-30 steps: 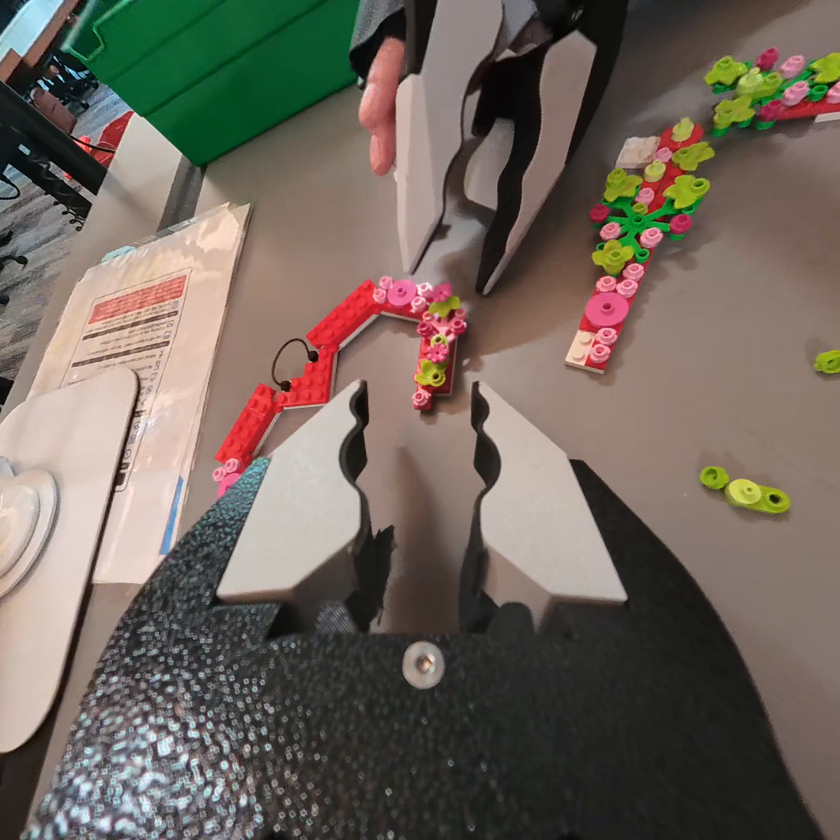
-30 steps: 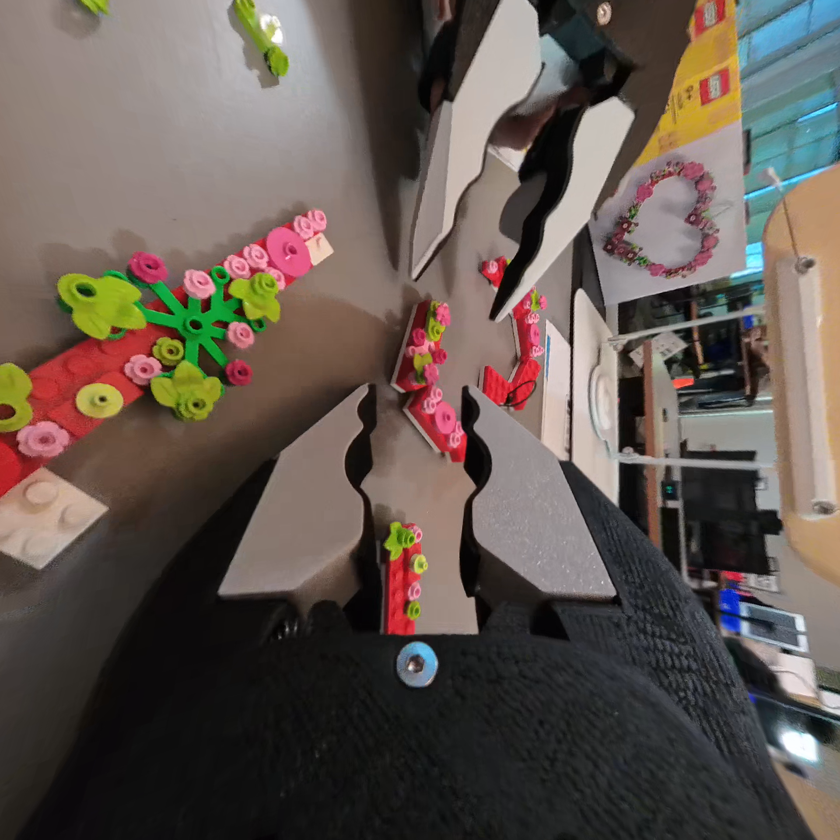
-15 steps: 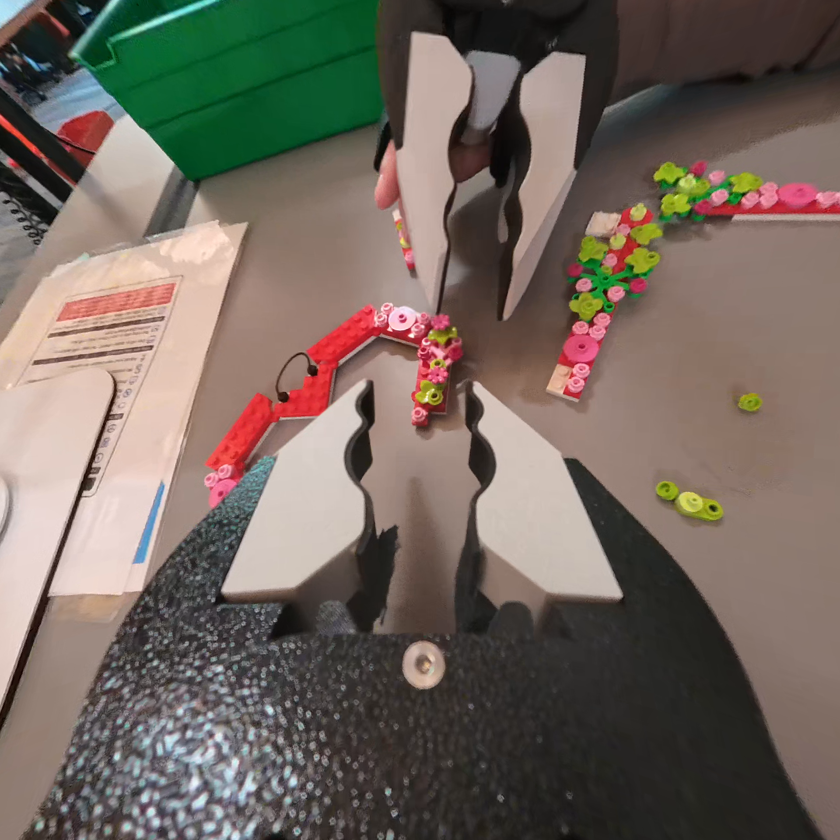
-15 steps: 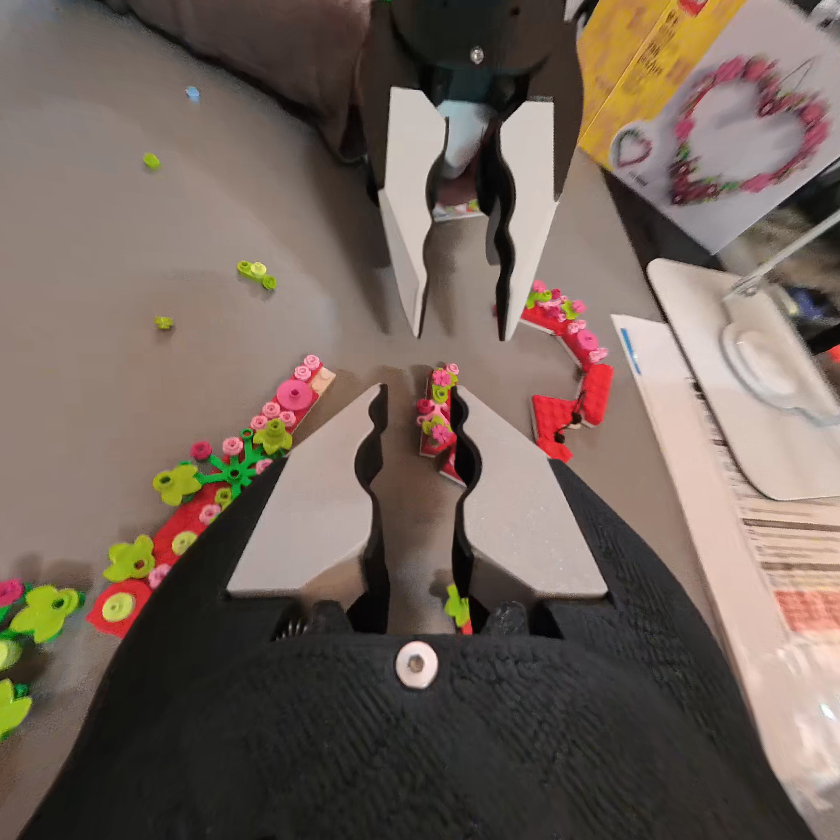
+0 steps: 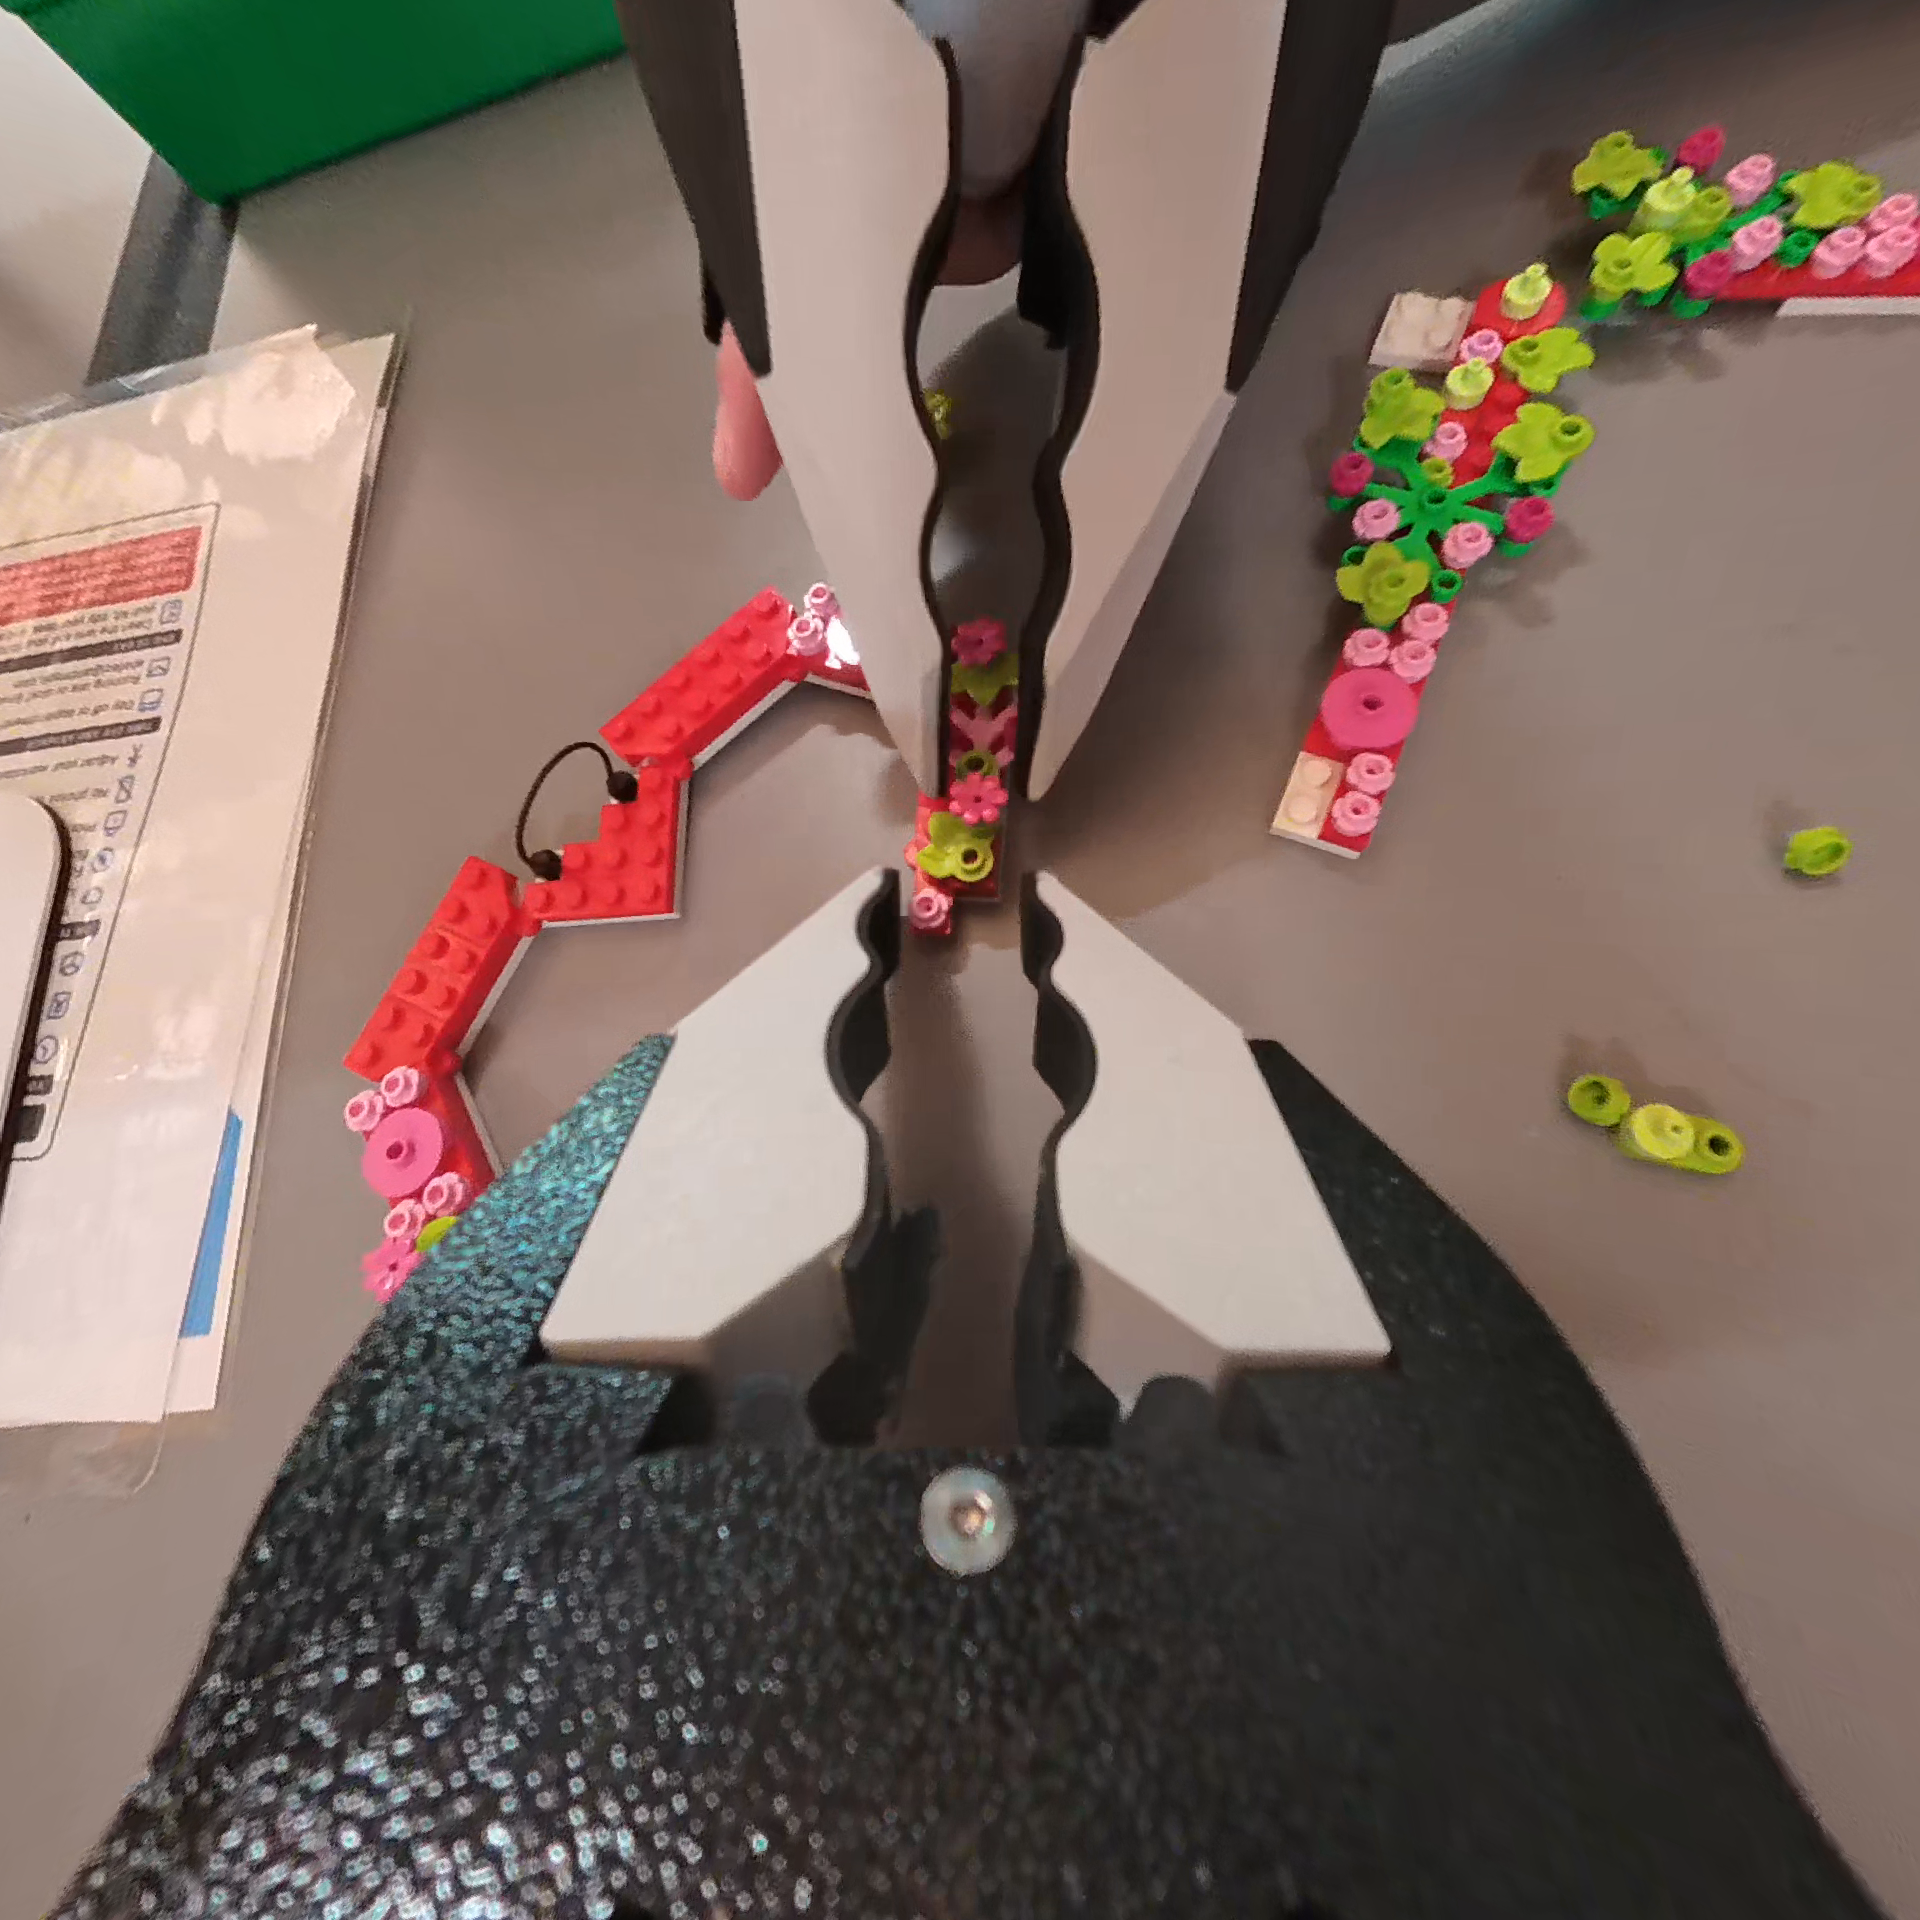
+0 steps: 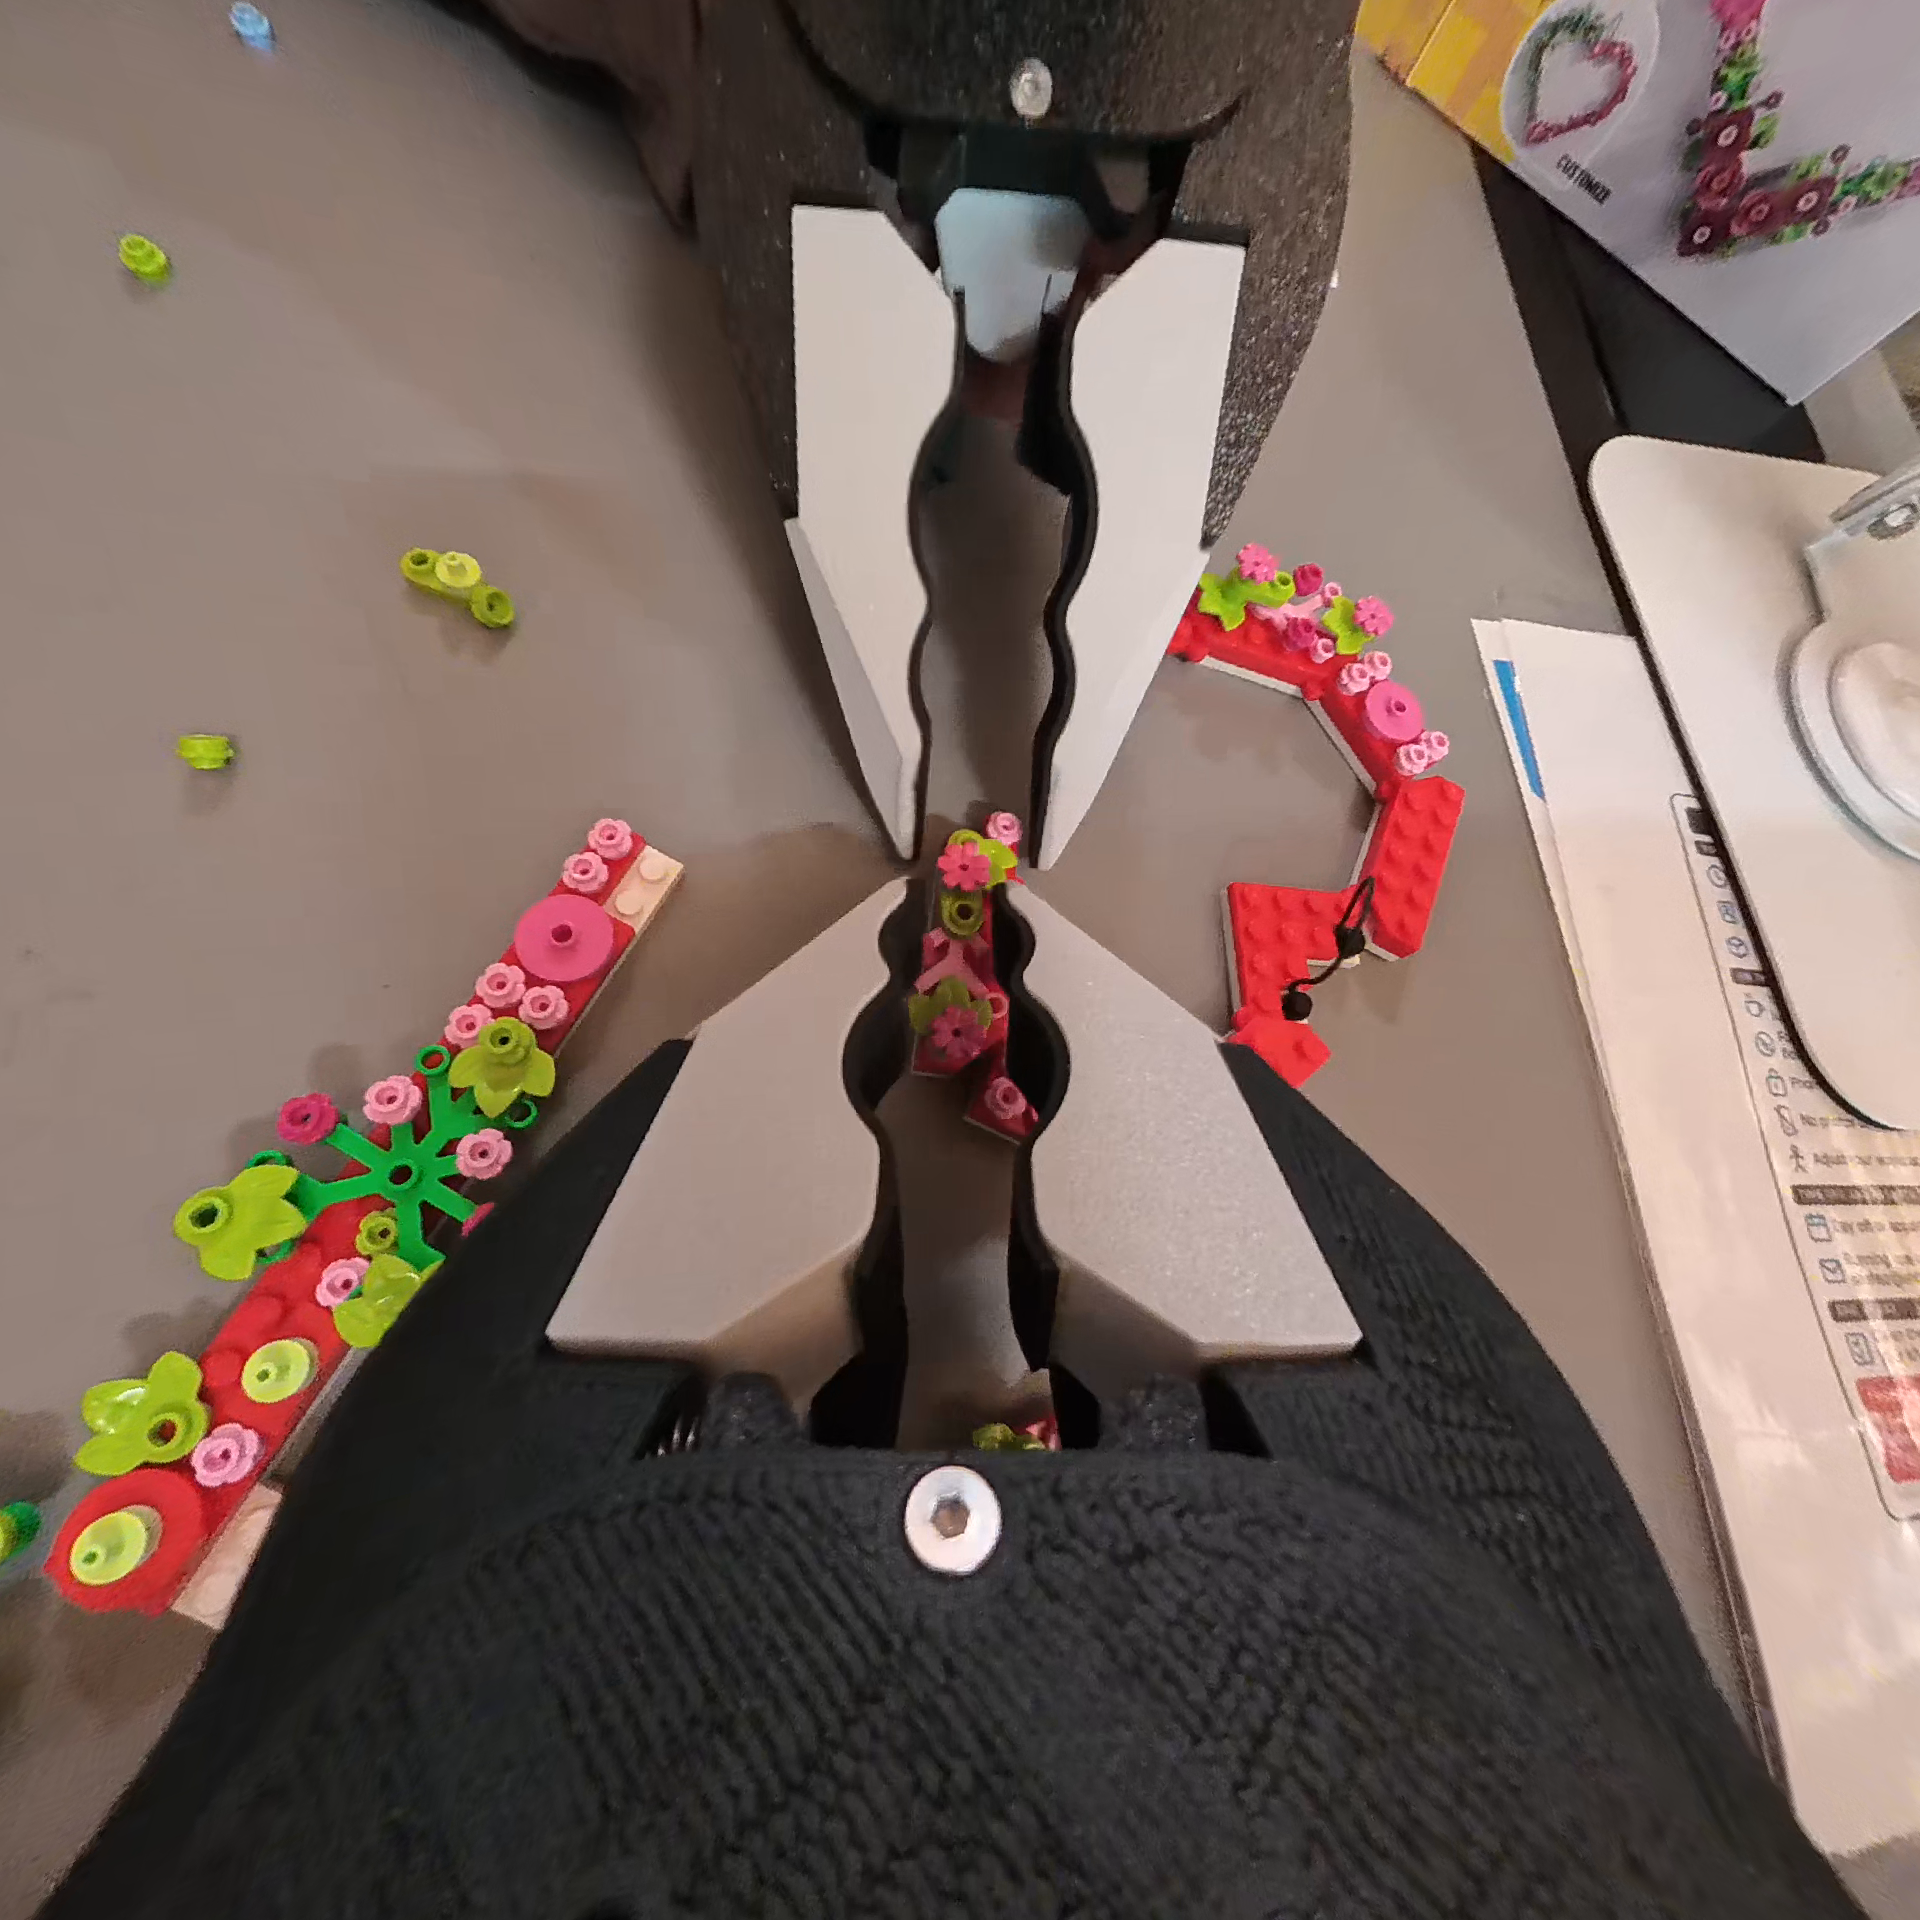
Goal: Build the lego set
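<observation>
the left tongs (image 5: 958,883) sit low over the grey worktop (image 5: 1455,987) with a narrow gap between their fingers and nothing in it; their tips stop just short of the near end of a short red flowered lego strip (image 5: 961,831) lying in the middle of the worktop. facing them tip to tip, the right tongs (image 5: 982,774) straddle the far part of that same strip, one finger on each side, drawn in narrow around it; in the right wrist view the right tongs (image 6: 961,894) show the strip (image 6: 961,977) running between their fingers, and whether the pads actually press it cannot be told. the strip is the end of a curved red lego arc (image 5: 582,894) that bends off toward the worktop's left edge, with a small black cord loop (image 5: 566,800) on it. left of the arc lies a printed sheet in a clear sleeve (image 5: 156,831). to the right, well apart, lies a long flowered red lego strip (image 5: 1423,582) with green leaves, and nearer the right edge some loose lime green pieces (image 5: 1652,1127). a green bin (image 5: 312,94) stands at the far left corner
</observation>
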The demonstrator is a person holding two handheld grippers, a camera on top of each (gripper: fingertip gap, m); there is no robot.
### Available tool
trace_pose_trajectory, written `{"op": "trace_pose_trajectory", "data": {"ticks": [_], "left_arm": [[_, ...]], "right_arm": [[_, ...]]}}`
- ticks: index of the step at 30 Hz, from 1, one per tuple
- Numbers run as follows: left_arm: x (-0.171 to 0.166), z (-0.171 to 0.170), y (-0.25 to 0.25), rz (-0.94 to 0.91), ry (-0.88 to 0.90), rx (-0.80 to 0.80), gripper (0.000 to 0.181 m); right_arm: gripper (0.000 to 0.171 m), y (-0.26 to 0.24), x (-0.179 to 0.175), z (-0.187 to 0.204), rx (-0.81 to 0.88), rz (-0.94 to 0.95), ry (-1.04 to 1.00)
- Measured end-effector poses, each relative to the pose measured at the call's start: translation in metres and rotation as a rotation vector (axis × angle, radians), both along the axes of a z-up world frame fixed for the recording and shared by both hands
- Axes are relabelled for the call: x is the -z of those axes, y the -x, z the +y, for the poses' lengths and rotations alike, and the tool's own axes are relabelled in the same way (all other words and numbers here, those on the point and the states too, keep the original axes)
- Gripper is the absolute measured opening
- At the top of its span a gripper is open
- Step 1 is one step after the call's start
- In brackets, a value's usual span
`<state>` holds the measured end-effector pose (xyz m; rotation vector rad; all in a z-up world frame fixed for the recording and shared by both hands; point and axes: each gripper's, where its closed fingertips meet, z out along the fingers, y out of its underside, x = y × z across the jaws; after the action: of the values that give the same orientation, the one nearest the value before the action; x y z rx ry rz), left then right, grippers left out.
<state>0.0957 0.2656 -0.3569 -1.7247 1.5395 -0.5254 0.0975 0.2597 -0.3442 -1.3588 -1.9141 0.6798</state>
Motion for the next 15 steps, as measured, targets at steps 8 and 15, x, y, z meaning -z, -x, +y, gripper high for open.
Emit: {"op": "trace_pose_trajectory", "data": {"ticks": [8,15], "left_arm": [[0.0011,0.0017,-0.0007,0.014,-0.021,0.003,0.015],[0.0016,0.0025,-0.0003,0.017,-0.010,-0.024,0.015]], "right_arm": [[0.006,-0.0005,0.0024,0.0012,0.004,-0.004,0.006],[0.006,0.0001,0.0020,0.0031,0.032,-0.003,-0.001]]}}
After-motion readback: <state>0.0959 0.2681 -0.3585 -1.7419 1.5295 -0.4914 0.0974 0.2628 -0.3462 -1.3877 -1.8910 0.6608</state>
